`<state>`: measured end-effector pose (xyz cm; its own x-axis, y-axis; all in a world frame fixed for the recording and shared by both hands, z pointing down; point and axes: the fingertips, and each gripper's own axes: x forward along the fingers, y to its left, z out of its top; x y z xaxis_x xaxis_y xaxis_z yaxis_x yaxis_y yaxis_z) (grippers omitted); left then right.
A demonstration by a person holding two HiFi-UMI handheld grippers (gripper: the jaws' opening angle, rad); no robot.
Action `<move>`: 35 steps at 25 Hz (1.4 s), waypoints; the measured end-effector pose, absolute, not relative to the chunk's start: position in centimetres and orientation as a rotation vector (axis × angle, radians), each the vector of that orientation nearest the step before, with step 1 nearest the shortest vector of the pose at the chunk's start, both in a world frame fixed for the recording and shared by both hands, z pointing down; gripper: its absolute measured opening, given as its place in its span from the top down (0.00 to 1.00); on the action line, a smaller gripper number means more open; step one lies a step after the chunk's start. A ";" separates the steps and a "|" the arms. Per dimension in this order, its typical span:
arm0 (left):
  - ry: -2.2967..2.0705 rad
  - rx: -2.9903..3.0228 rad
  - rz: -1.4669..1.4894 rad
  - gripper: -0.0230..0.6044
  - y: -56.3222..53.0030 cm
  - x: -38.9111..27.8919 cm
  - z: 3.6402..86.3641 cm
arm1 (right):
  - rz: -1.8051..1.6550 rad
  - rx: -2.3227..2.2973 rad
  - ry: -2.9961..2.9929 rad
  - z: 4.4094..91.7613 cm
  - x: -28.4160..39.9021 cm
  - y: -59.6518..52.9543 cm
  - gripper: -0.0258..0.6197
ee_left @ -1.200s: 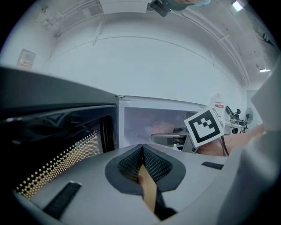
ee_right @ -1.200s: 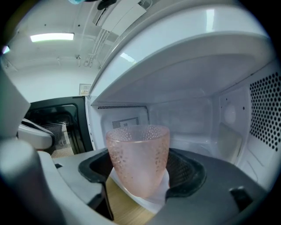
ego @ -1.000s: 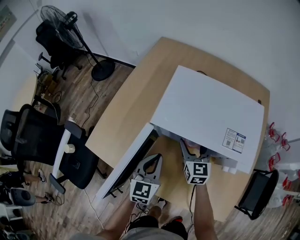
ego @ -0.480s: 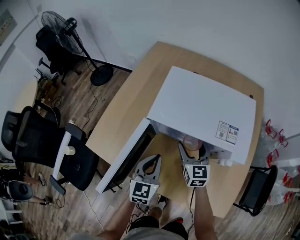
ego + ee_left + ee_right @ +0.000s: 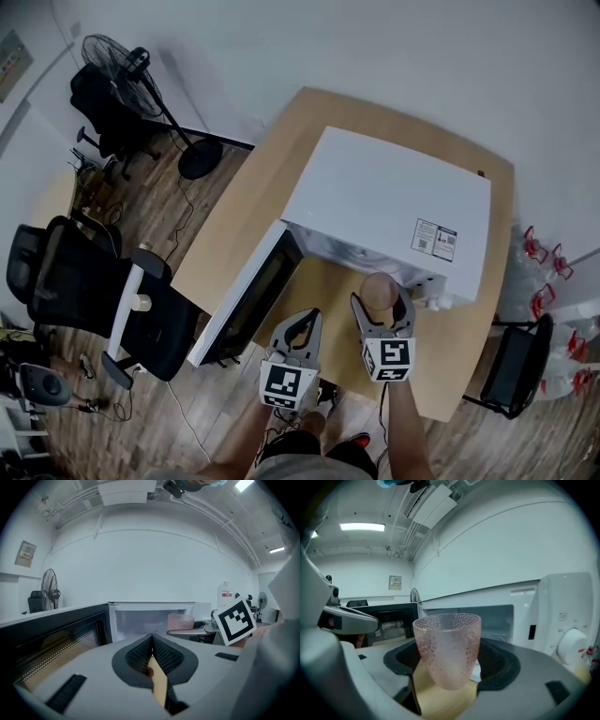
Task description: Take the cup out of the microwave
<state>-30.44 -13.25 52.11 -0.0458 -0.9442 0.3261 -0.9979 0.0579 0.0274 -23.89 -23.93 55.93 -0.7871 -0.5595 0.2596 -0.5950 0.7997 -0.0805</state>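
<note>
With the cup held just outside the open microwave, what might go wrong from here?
The tapered cup is gripped only around its lower part by the right gripper, so it might slip or tip. The open microwave door stands near the left gripper; a swing that way could knock it.

The right gripper [image 5: 451,663] has its dark padded jaws pressed on both sides of the pink dimpled cup [image 5: 447,644], which stands upright between them. The wooden tabletop [image 5: 440,700] shows beneath. Behind the cup sits the white microwave [image 5: 562,606], cavity open, with a round knob [image 5: 571,645] at the right. Its dark door [image 5: 393,616] swings out to the left. A ceiling light [image 5: 362,527] glows overhead.
</note>
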 end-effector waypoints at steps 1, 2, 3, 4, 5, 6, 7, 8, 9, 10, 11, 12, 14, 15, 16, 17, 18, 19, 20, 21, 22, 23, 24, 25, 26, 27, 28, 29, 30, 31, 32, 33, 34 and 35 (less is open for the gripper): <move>-2.078 1.977 0.300 0.93 -13.1 -29.9 51.9 | 0.232 0.902 -2.764 55.8 -23.3 -23.5 0.39; -2.076 1.984 0.300 0.93 -13.0 -29.4 51.8 | 0.232 0.905 -2.764 55.7 -22.7 -23.1 0.39; -2.073 1.991 0.301 0.93 -12.9 -28.9 51.7 | 0.231 0.909 -2.766 55.6 -22.1 -22.7 0.39; -2.070 1.999 0.303 0.93 -12.7 -28.3 51.6 | 0.231 0.913 -2.767 55.5 -21.5 -22.3 0.39; -2.067 2.007 0.304 0.93 -12.6 -27.7 51.5 | 0.231 0.918 -2.768 55.3 -20.8 -21.9 0.39; -2.063 2.016 0.304 0.93 -12.6 -27.1 51.3 | 0.232 0.923 -2.769 55.2 -20.1 -21.6 0.39; -2.058 2.025 0.304 0.93 -12.5 -26.5 51.1 | 0.233 0.930 -2.769 55.0 -19.4 -21.2 0.39; -2.052 2.035 0.303 0.93 -12.4 -25.9 50.9 | 0.234 0.938 -2.769 54.8 -18.8 -20.9 0.39; -2.046 2.044 0.303 0.93 -12.3 -25.3 50.7 | 0.234 0.948 -2.768 54.5 -18.1 -20.5 0.39; -2.040 2.054 0.303 0.93 -12.2 -24.6 50.5 | 0.233 0.959 -2.768 54.3 -17.3 -20.2 0.39; -2.034 2.064 0.303 0.93 -12.2 -24.0 50.4 | 0.231 0.970 -2.768 54.0 -16.6 -19.9 0.39; -2.027 2.073 0.303 0.93 -12.1 -23.3 50.3 | 0.228 0.981 -2.767 53.8 -15.9 -19.6 0.39; -2.012 2.094 0.304 0.93 -12.1 -22.0 50.2 | 0.224 1.005 -2.764 53.5 -14.3 -19.1 0.39; -2.004 2.105 0.305 0.93 -12.1 -21.3 50.2 | 0.224 1.017 -2.762 53.5 -13.5 -18.9 0.39; -1.995 2.116 0.305 0.93 -12.0 -20.6 50.3 | 0.224 1.030 -2.758 53.5 -12.7 -18.7 0.39; -1.985 2.126 0.304 0.93 -12.0 -19.9 50.3 | 0.225 1.043 -2.754 53.4 -11.9 -18.5 0.39; -1.975 2.137 0.305 0.93 -12.0 -19.2 50.3 | 0.226 1.057 -2.751 53.4 -11.1 -18.3 0.39; -1.964 2.147 0.306 0.93 -12.0 -18.5 50.2 | 0.227 1.073 -2.746 53.4 -10.2 -18.1 0.39; -1.952 2.158 0.306 0.93 -11.9 -17.7 50.2 | 0.228 1.090 -2.739 53.4 -9.3 -17.9 0.39; -1.938 2.170 0.306 0.93 -11.9 -16.9 50.3 | 0.230 1.107 -2.732 53.4 -8.4 -17.7 0.39; -1.923 2.182 0.307 0.93 -11.9 -16.1 50.3 | 0.232 1.125 -2.723 53.4 -7.4 -17.6 0.39; -1.908 2.195 0.309 0.93 -11.9 -15.2 50.4 | 0.235 1.142 -2.714 53.5 -6.5 -17.4 0.39; -1.892 2.208 0.310 0.93 -11.9 -14.4 50.5 | 0.237 1.160 -2.705 53.7 -5.6 -17.3 0.39; -1.875 2.222 0.312 0.93 -11.9 -13.6 50.5 | 0.240 1.180 -2.695 53.8 -4.6 -17.1 0.39; -1.858 2.235 0.313 0.93 -11.8 -12.7 50.6 | 0.244 1.200 -2.685 53.9 -3.7 -17.0 0.39; -1.840 2.249 0.315 0.93 -11.8 -11.9 50.6 | 0.248 1.222 -2.673 54.0 -2.7 -16.8 0.39; -1.823 2.263 0.318 0.93 -11.8 -11.1 50.7 | 0.252 1.244 -2.661 54.2 -1.8 -16.6 0.39; -1.804 2.277 0.321 0.93 -11.7 -10.3 50.9 | 0.258 1.266 -2.649 54.4 -0.8 -16.3 0.39; -1.785 2.290 0.326 0.93 -11.7 -9.5 51.0 | 0.264 1.287 -2.637 54.6 0.1 -16.1 0.39; -1.765 2.304 0.332 0.93 -11.6 -8.7 51.2 | 0.270 1.308 -2.624 54.8 1.1 -15.9 0.39; -1.745 2.317 0.337 0.93 -11.6 -7.9 51.5 | 0.275 1.329 -2.611 55.1 2.0 -15.7 0.39; -1.724 2.331 0.341 0.93 -11.5 -7.0 51.7 | 0.279 1.350 -2.596 55.4 3.0 -15.5 0.39; -1.703 2.344 0.345 0.93 -11.5 -6.2 51.9 | 0.282 1.371 -2.580 55.7 4.0 -15.3 0.39; -1.681 2.357 0.349 0.93 -11.4 -5.4 52.1 | 0.286 1.393 -2.564 56.0 4.9 -15.0 0.39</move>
